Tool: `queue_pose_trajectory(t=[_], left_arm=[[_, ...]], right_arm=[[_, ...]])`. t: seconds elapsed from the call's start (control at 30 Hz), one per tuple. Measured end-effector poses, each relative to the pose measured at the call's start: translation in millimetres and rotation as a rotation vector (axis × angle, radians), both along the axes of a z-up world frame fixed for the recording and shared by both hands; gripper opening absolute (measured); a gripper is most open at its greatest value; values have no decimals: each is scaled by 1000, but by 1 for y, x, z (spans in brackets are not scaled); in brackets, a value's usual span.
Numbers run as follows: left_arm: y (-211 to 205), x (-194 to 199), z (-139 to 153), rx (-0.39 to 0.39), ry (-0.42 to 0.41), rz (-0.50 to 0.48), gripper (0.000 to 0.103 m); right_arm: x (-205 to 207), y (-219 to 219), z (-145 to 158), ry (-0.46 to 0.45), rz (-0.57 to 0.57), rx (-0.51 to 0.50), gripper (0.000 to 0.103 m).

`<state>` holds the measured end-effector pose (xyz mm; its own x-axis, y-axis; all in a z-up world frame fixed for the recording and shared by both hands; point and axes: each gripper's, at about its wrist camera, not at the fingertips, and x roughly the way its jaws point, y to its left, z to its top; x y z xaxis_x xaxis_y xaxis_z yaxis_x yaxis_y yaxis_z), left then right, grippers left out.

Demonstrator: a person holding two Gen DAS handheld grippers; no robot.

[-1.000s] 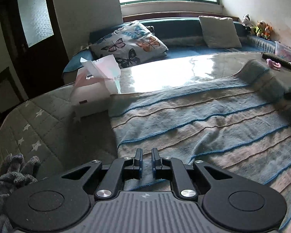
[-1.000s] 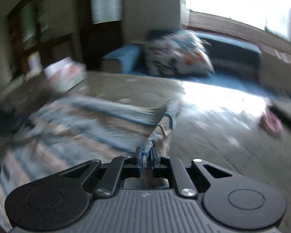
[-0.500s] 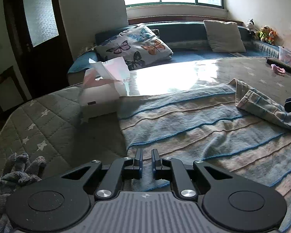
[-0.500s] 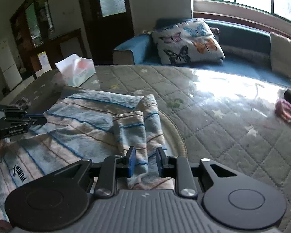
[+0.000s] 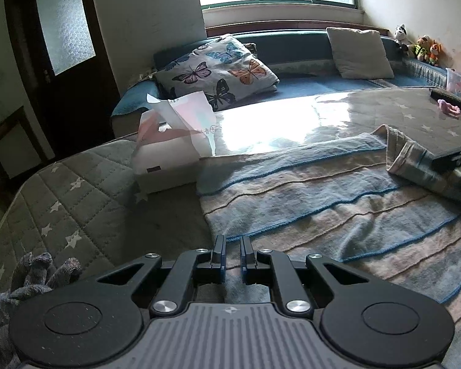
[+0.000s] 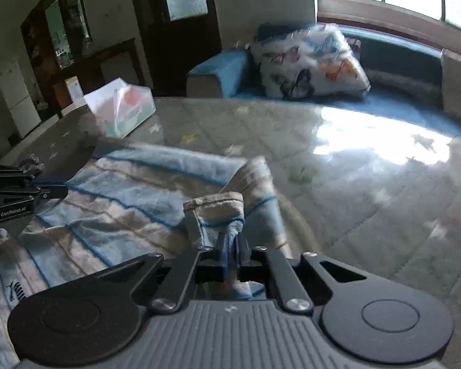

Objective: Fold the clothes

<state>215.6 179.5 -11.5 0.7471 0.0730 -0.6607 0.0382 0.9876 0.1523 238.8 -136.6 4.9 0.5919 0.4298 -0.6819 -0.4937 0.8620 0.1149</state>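
Right gripper [image 6: 229, 247] jaws pinch the blue-and-beige striped knit garment's [image 5: 338, 203] folded edge; left gripper [image 5: 231, 253] jaws, narrowly parted, seemingly empty, hover beside it.

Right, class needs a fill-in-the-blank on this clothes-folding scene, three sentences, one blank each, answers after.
1. The right hand-held gripper is shut on the garment's folded ____.
2. The striped garment lies on a quilted cover printed with ____.
3. The pillow behind the tissue box is printed with ____.

Missing words: sleeve; stars; butterflies
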Motion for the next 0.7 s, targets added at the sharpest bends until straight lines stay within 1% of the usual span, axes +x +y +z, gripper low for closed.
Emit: queue_pose_trajectory(t=[0.13,0.23,0.3,0.33,0.37,0.43,0.47,0.53,0.6,0.7], left_arm=[[1,5,0,-1,4,2,12],[1,9,2,5,-2,6,12],[3,15,3,5,-2,18,12],[4,18,4,4,-1,25,14],[5,23,4,2,-1,35,15],[7,31,4,-15,6,51,17],[9,36,3,-26,11,63,21],[13,43,3,-49,14,93,21],[19,50,1,-88,19,117,22],[26,57,-1,-139,19,136,23]], right_arm=[[-1,-18,20,-99,-59,-30,2],[4,-37,31,-169,-152,-87,2],[11,-52,32,-192,-224,-133,2],[16,-59,30,-192,-254,-154,2],[21,-66,25,-171,-278,-165,2],[32,-78,13,-106,-310,-168,2],[37,-83,6,-72,-320,-162,2],[44,-90,-5,-17,-336,-148,2],[47,-93,-11,5,-343,-129,3],[51,-93,-12,5,-336,-122,3]])
